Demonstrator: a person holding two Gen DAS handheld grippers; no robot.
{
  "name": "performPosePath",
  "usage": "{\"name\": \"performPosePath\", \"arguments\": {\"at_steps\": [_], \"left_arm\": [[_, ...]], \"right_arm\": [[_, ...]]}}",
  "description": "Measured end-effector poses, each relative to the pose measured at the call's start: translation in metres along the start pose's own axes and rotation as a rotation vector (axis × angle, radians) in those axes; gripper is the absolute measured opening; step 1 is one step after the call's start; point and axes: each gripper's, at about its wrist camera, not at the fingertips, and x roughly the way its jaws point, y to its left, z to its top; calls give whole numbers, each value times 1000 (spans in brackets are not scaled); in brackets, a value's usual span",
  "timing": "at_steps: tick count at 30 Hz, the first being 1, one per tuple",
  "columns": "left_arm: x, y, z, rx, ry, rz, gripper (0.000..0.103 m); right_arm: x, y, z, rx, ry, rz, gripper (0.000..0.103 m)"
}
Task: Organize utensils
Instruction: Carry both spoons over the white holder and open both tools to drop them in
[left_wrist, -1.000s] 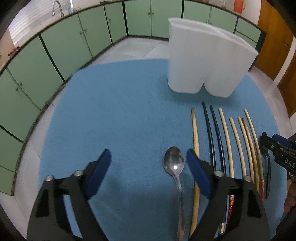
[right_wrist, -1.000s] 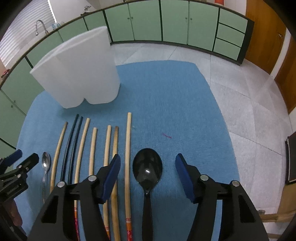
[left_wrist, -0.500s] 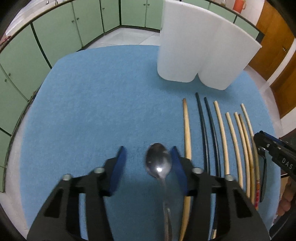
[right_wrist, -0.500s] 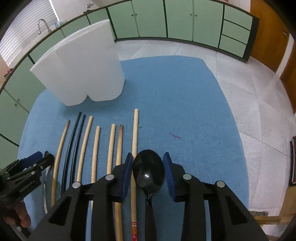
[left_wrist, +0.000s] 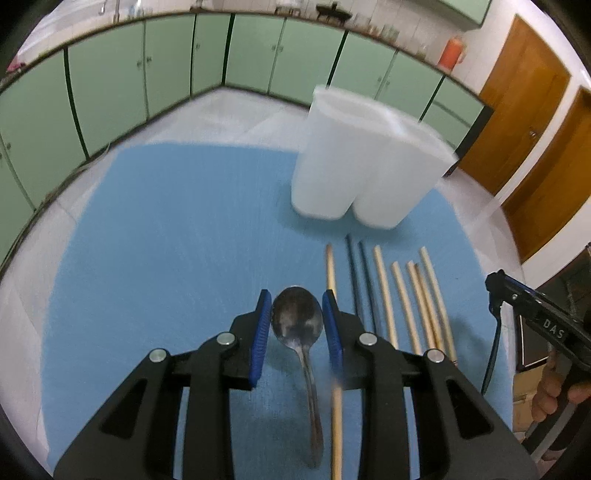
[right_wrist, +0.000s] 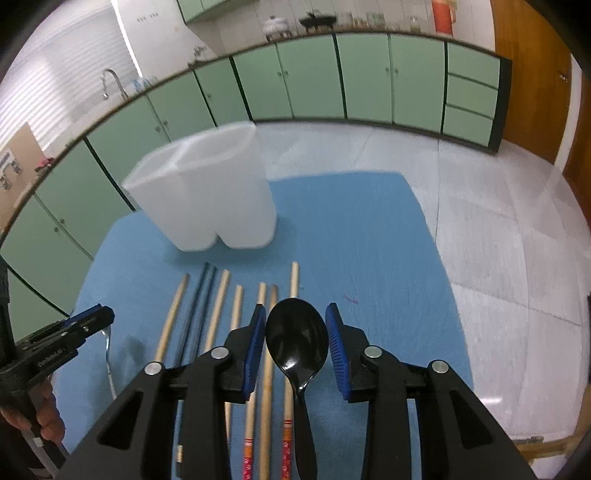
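Here the pick-up step is under way: the metal spoon (left_wrist: 297, 321) is grasped by the left claw (left_wrist: 295, 325), though its jaws are closing further, and the black spoon (right_wrist: 297, 338) is grasped by the right claw (right_wrist: 297, 343). Next, a carry to the white holder (right_wrist: 207, 199) ahead is called for.

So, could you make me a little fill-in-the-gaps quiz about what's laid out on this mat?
1. The right tool grips a ____ spoon by its bowl.
2. The white container stands on a ____ mat.
3. Among the wooden chopsticks lie ____ thin black ones.

Missing words: black; blue; two.
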Motion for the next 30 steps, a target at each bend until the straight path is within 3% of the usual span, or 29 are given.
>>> {"name": "performPosePath", "arguments": {"at_steps": [14, 22, 30], "left_arm": [[-65, -23, 27, 50, -233, 2, 27], [-78, -25, 42, 37, -289, -16, 27], [-99, -24, 69, 14, -378, -35, 27]], "right_arm": [[-62, 14, 35, -4, -274, 68, 33], [-59, 22, 58, -1, -328, 93, 33], [-60, 33, 90, -1, -436, 144, 33]]}}
